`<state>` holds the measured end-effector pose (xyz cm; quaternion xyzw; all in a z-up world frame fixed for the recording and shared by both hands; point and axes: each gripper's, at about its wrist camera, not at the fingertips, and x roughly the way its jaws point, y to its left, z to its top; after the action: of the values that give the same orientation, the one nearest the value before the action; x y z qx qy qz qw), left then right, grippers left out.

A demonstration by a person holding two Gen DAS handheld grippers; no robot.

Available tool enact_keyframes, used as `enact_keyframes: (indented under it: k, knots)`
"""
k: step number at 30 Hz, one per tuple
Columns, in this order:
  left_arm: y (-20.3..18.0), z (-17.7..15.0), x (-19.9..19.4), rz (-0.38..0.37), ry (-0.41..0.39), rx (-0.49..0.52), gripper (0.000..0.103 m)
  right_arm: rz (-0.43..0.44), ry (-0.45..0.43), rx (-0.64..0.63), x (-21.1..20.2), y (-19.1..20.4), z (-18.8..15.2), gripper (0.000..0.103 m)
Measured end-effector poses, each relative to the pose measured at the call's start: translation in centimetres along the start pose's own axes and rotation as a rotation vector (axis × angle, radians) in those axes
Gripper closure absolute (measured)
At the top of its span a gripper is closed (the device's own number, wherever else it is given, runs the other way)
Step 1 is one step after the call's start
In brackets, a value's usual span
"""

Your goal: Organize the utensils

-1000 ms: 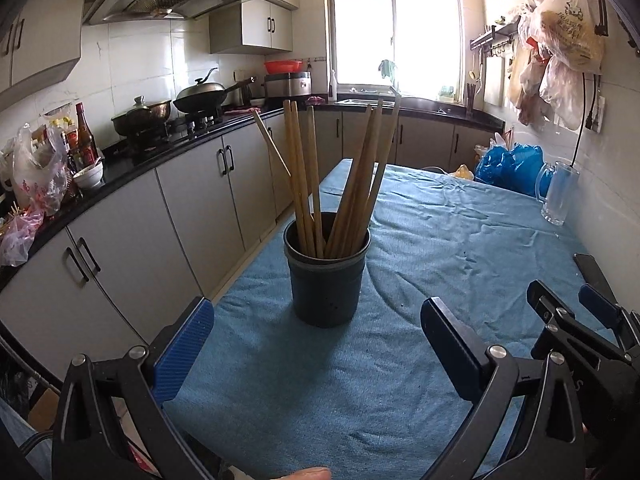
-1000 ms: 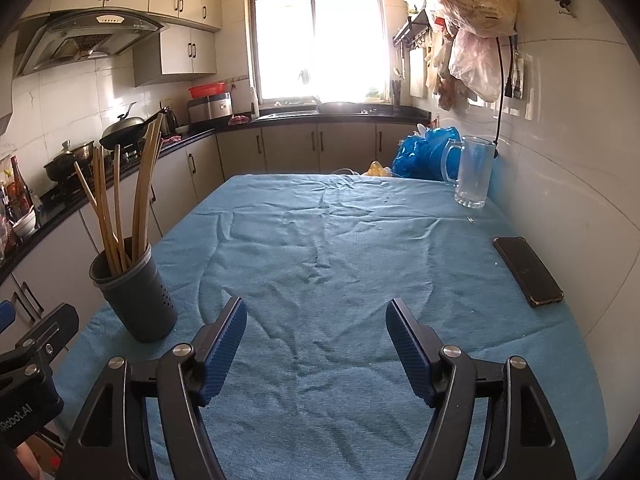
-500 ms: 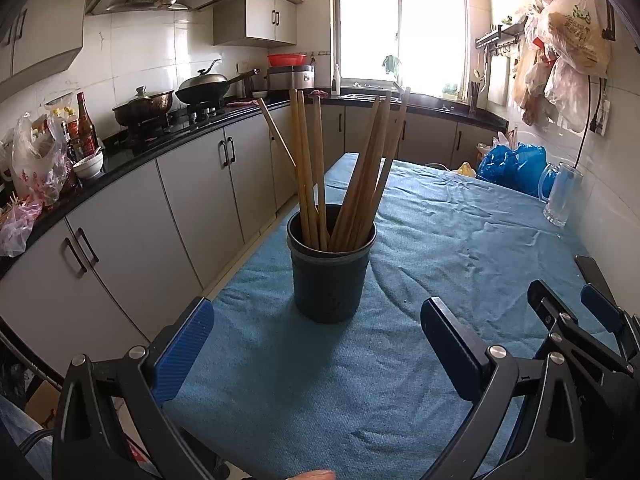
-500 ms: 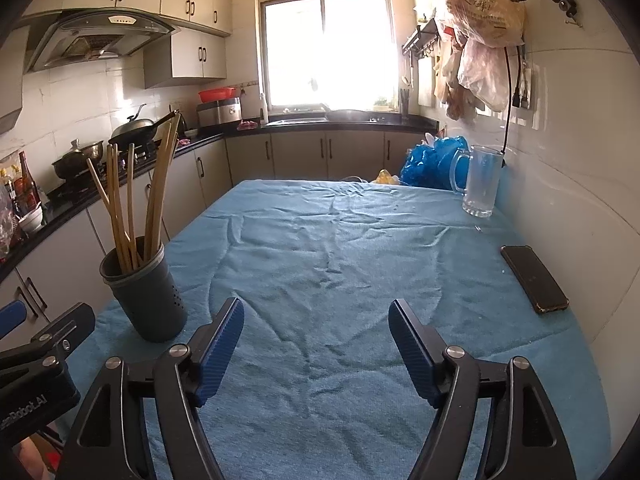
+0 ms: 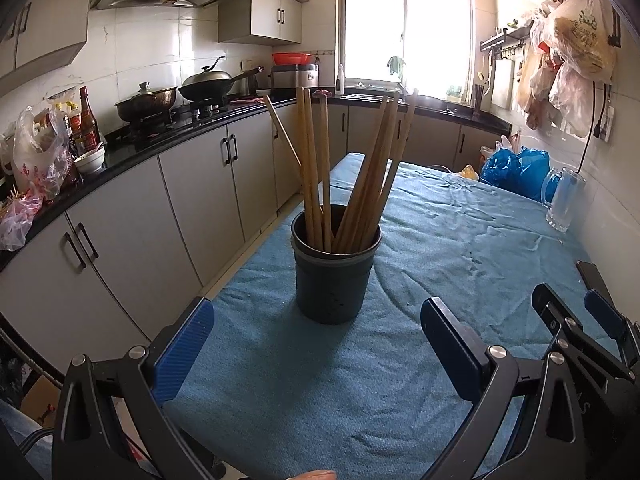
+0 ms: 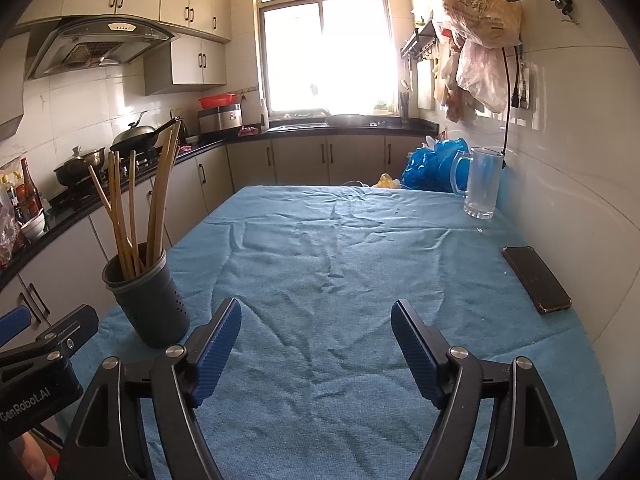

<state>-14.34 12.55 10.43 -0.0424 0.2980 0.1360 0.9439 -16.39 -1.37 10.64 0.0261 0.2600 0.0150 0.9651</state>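
A dark utensil holder (image 5: 334, 272) stands upright on the blue tablecloth (image 5: 460, 240) near the table's left edge, with several wooden chopsticks (image 5: 316, 168) standing in it. My left gripper (image 5: 316, 320) is open and empty, just short of the holder, which sits centred ahead of its jaws. My right gripper (image 6: 316, 324) is open and empty above bare cloth. The holder (image 6: 150, 296) and chopsticks (image 6: 136, 208) show left of it. The right gripper's body also shows in the left wrist view (image 5: 580, 336).
A black phone (image 6: 536, 278) lies near the table's right edge by the tiled wall. A glass mug (image 6: 480, 184) and blue bags (image 6: 432, 164) sit at the far right. Kitchen cabinets and a counter with pots (image 5: 148, 100) run along the left.
Both grippers have risen and tilted a little, so the holder sits slightly lower in both views. Both stay open and empty. Nothing on the table has moved.
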Motion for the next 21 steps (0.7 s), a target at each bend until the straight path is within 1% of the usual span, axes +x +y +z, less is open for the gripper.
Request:
enact_keyframes:
  k: [14, 21]
  knots:
    - [0.21, -0.06, -0.06, 0.009, -0.003, -0.009, 0.0, 0.011, -0.039, -0.008, -0.62, 0.74, 0.01, 0.019]
    - [0.19, -0.09, -0.1, 0.011, -0.002, -0.013, 0.0, 0.011, -0.037, -0.01, -0.58, 0.9, -0.03, 0.018]
